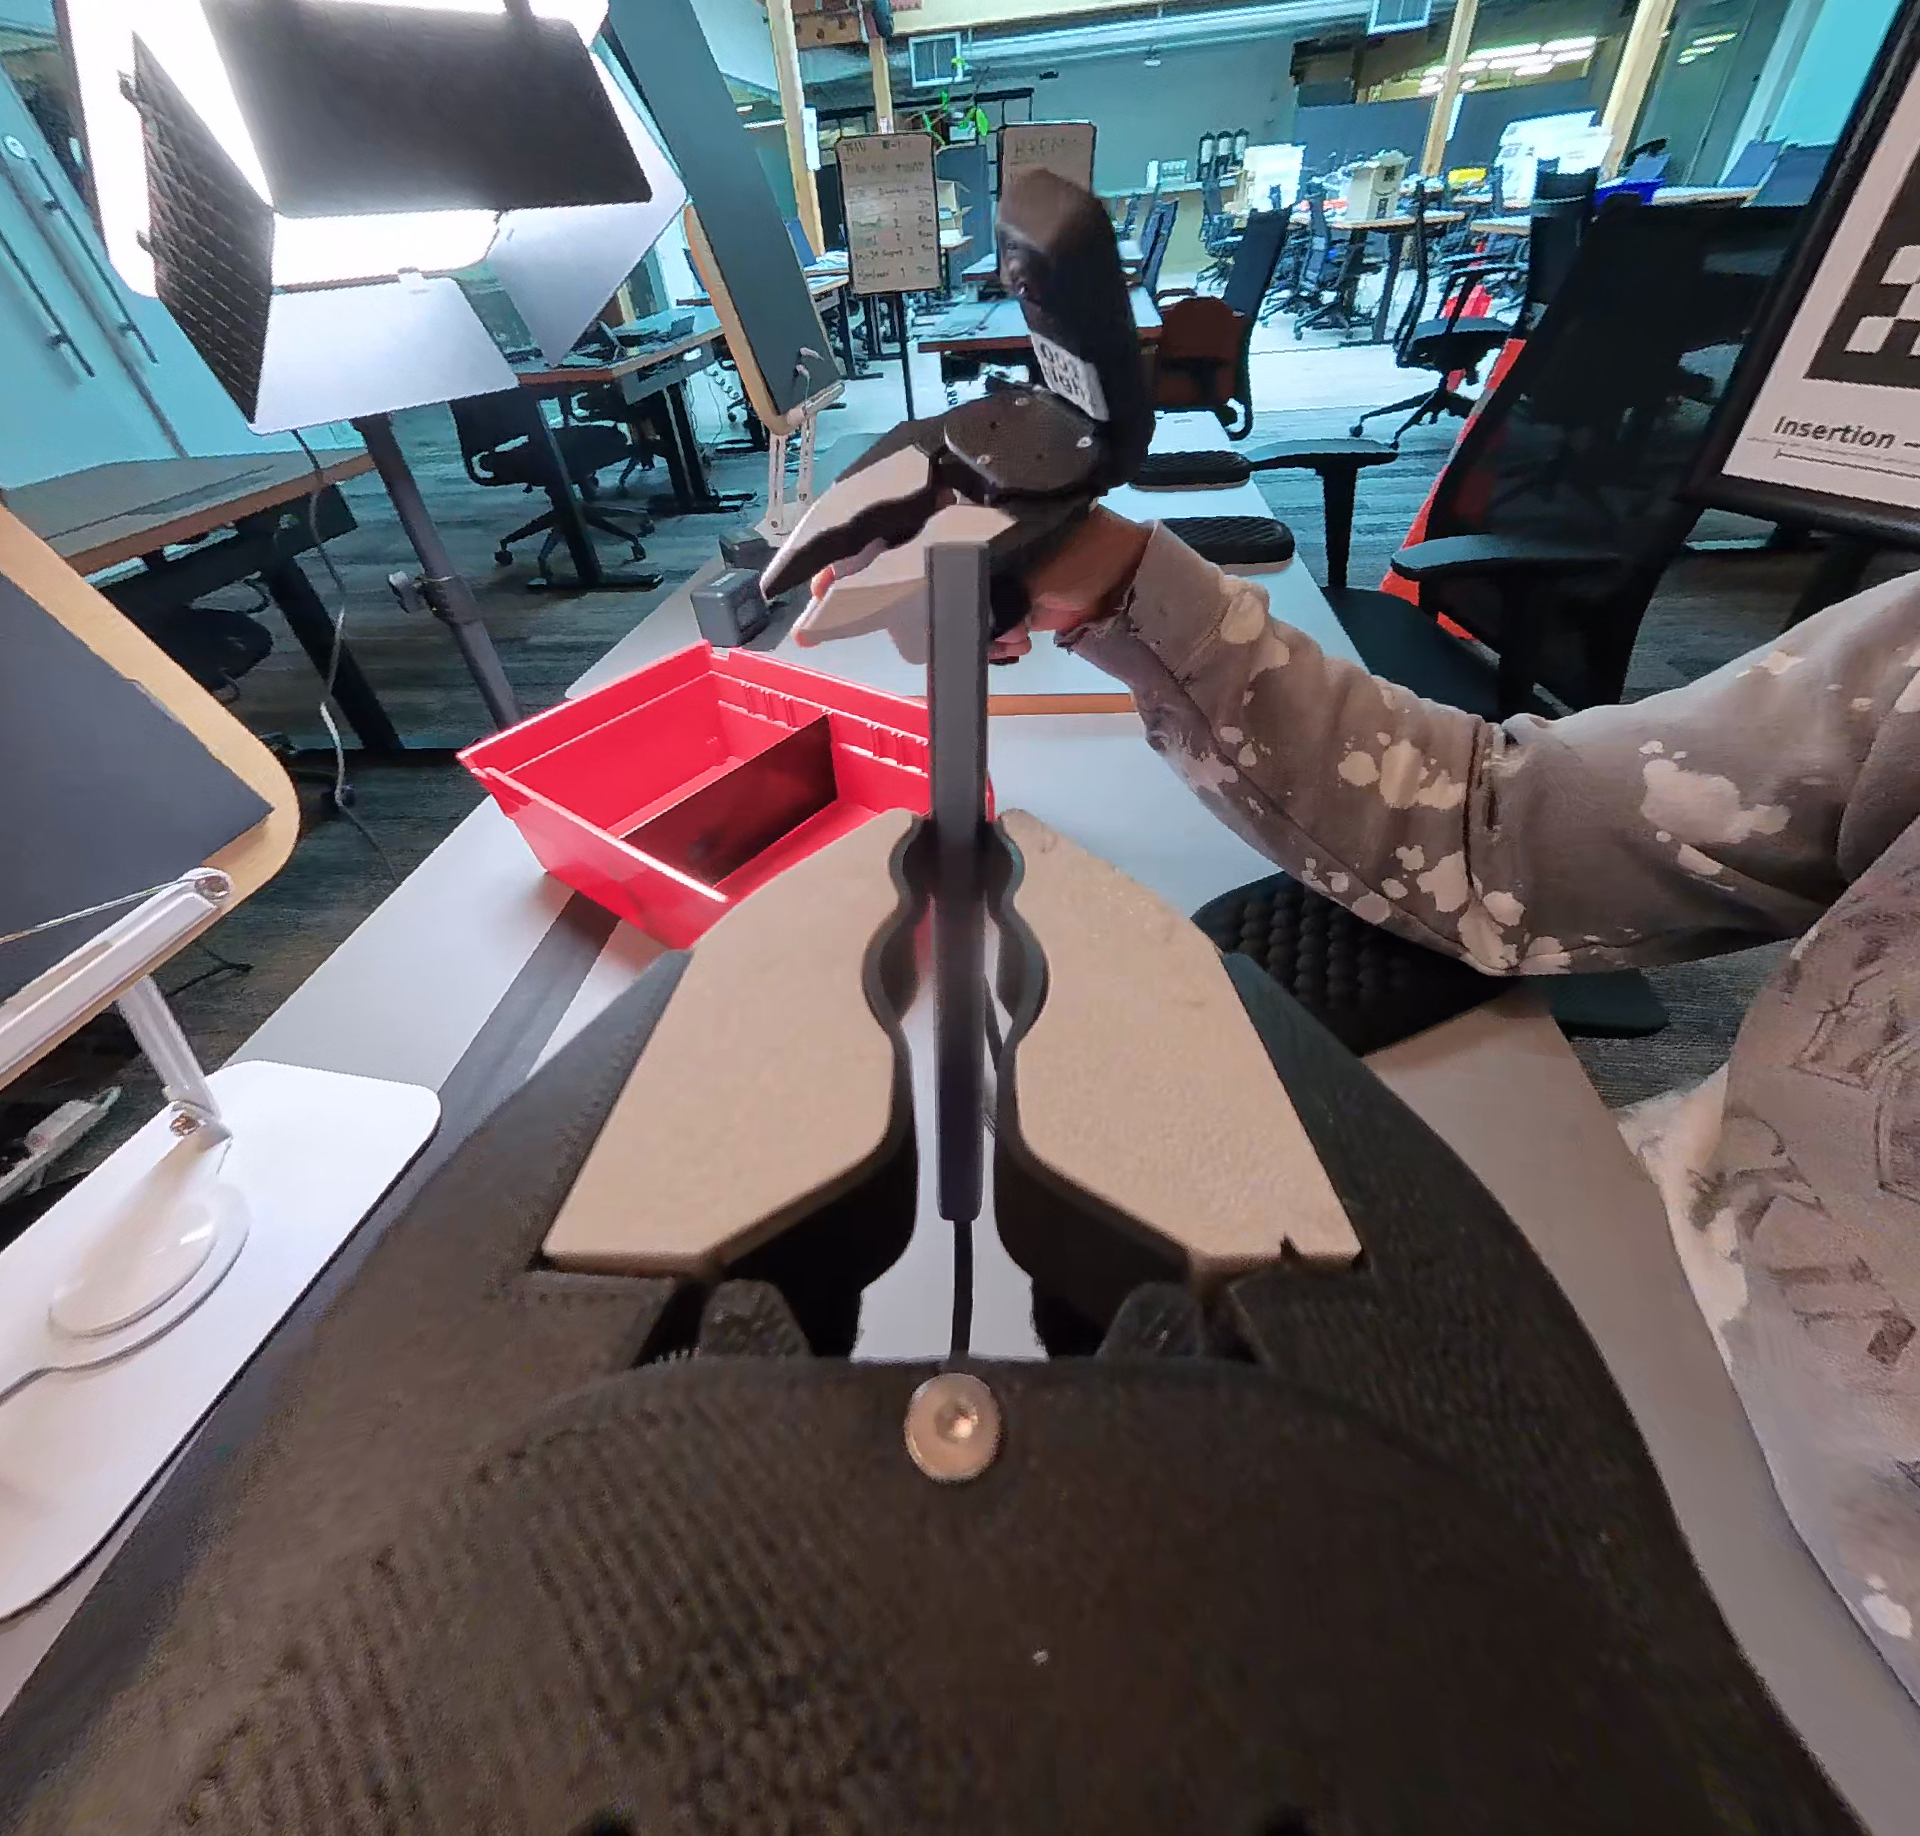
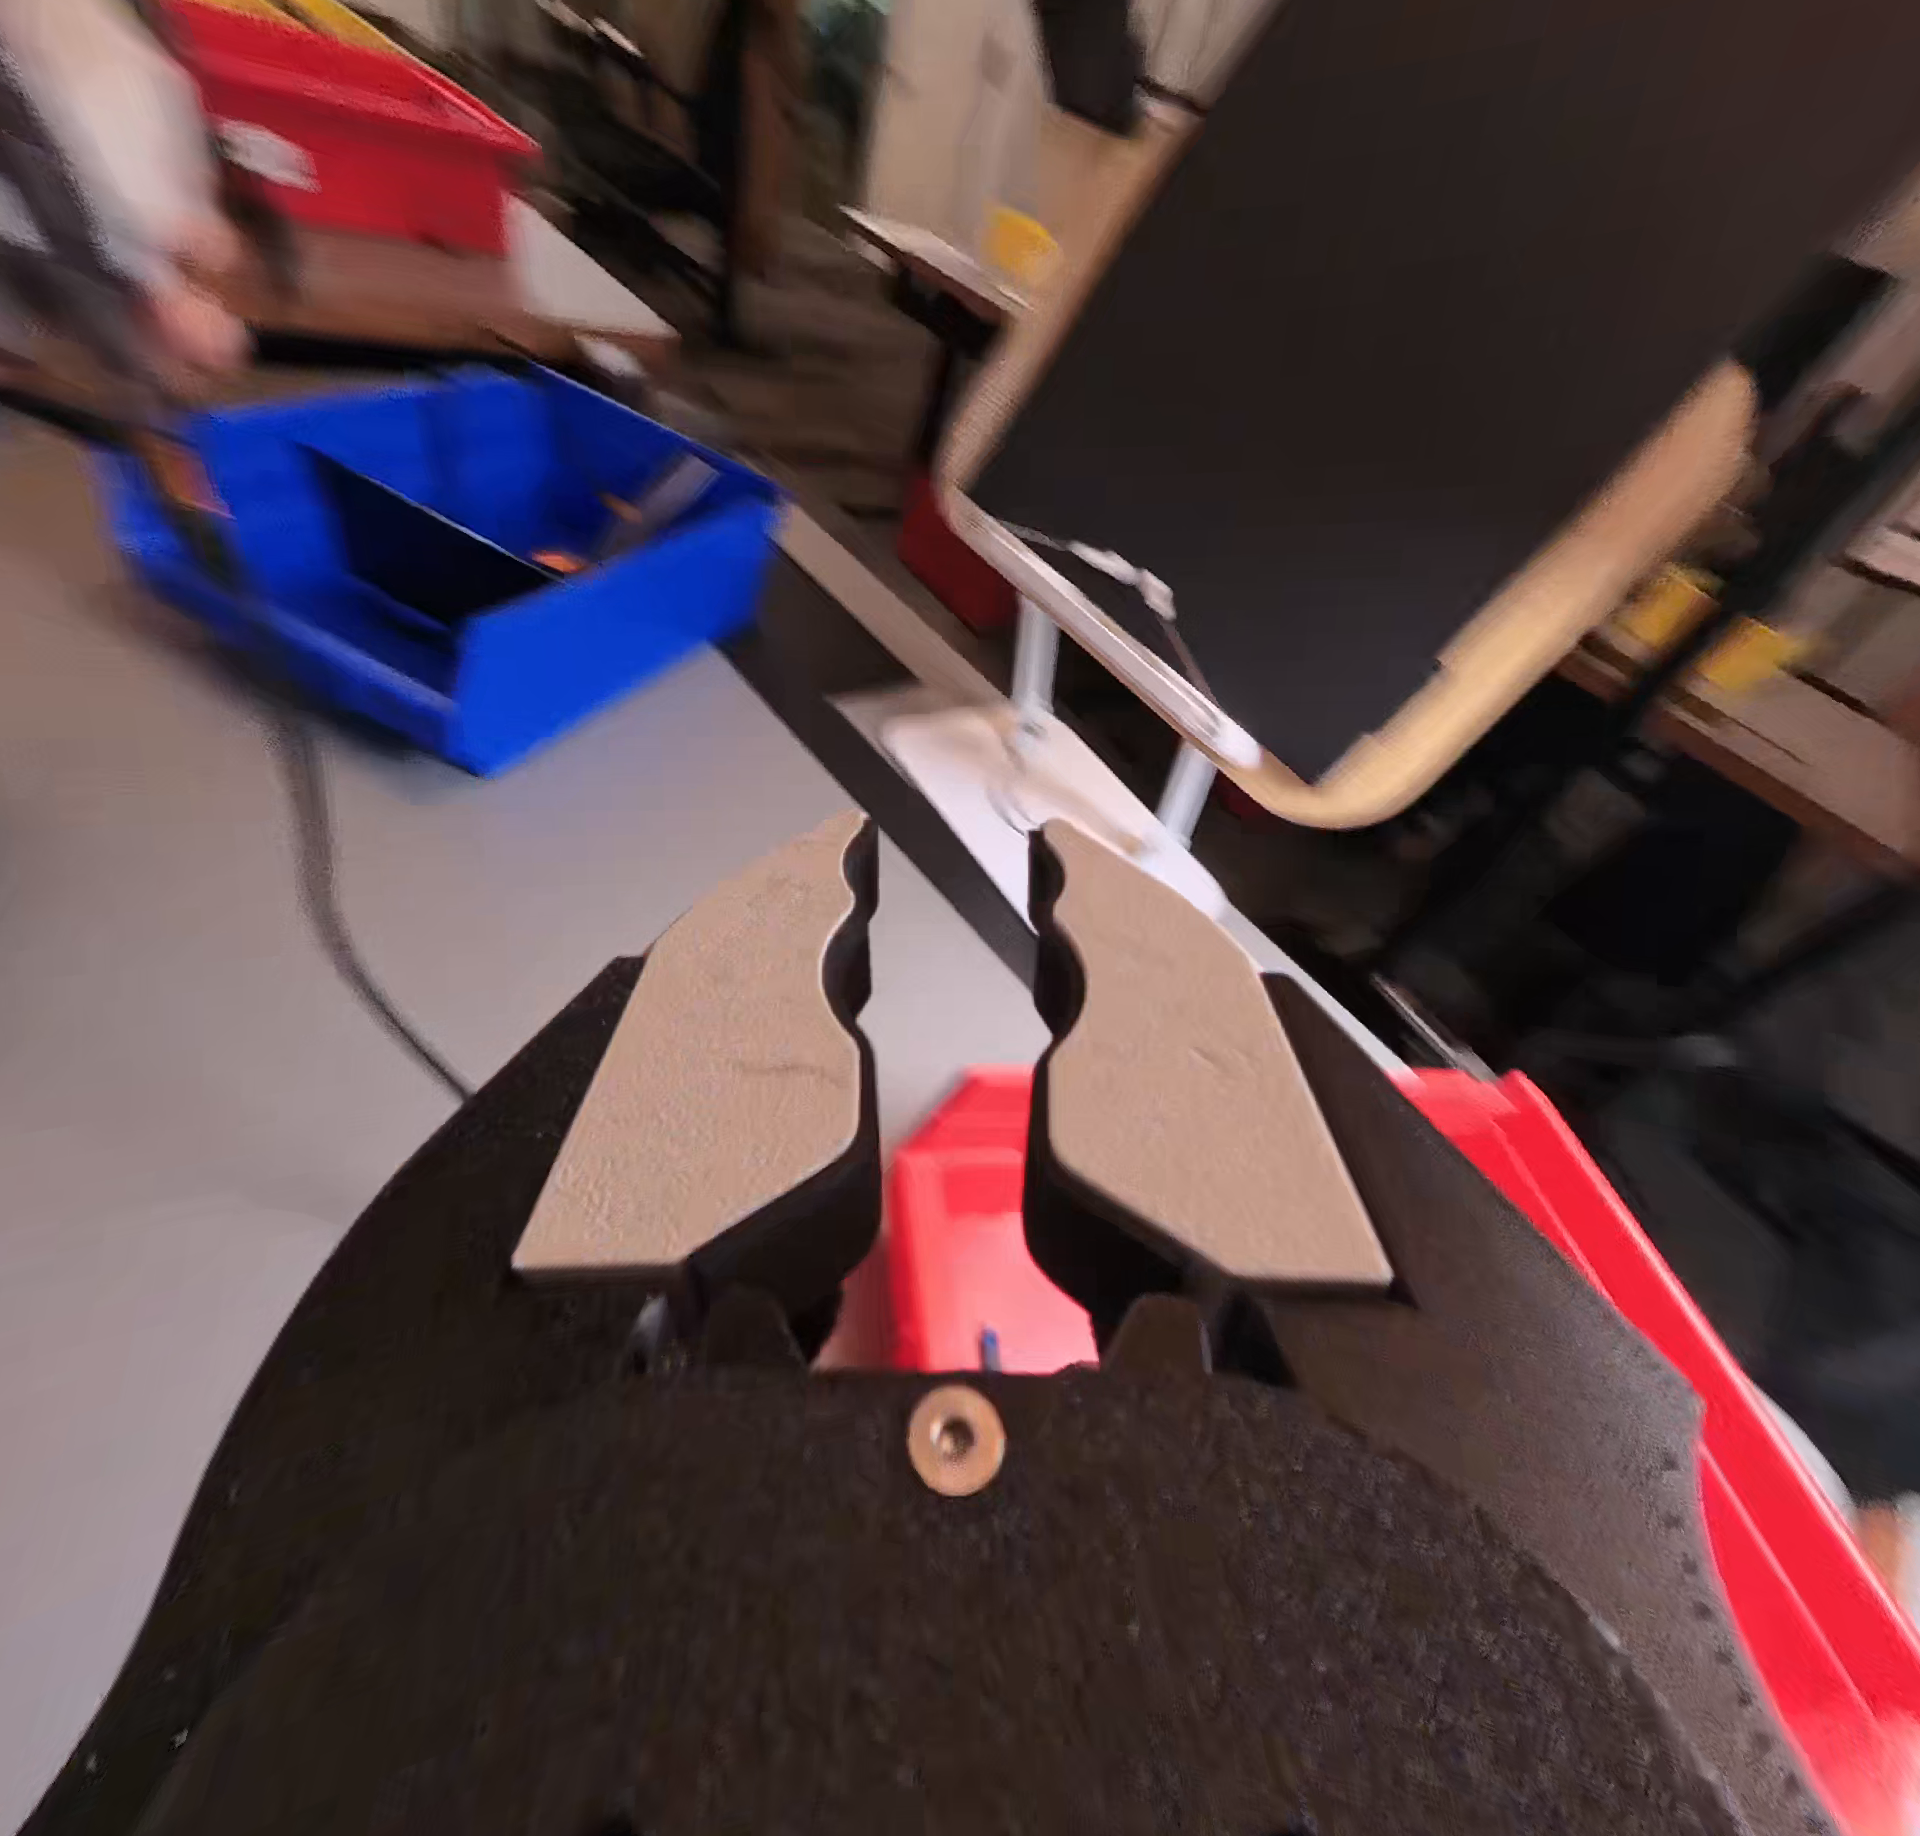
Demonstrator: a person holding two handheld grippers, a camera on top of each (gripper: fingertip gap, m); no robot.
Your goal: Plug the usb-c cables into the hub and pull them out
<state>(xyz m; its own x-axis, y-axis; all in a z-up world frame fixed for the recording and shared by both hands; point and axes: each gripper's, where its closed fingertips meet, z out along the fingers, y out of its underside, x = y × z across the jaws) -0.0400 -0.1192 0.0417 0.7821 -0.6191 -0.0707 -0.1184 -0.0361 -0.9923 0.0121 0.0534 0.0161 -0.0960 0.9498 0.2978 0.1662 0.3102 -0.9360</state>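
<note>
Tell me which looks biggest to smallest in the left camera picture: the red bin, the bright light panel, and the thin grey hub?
1. Light panel
2. Red bin
3. Hub, pinched in the left gripper

That is only how they look; the hub sits nearest the camera, so real sizes stay unsure.

My work surface is a light grey table [image 1: 1164,820] with a dark edge strip. On it I see a red divided bin [image 1: 717,799], a white stand base [image 1: 208,1215] near the left edge, and a small grey box [image 1: 732,602] farther back. The right wrist view, badly blurred, also shows a blue divided bin [image 2: 447,560] and a dark cable [image 2: 343,913] lying on the tabletop.
</note>
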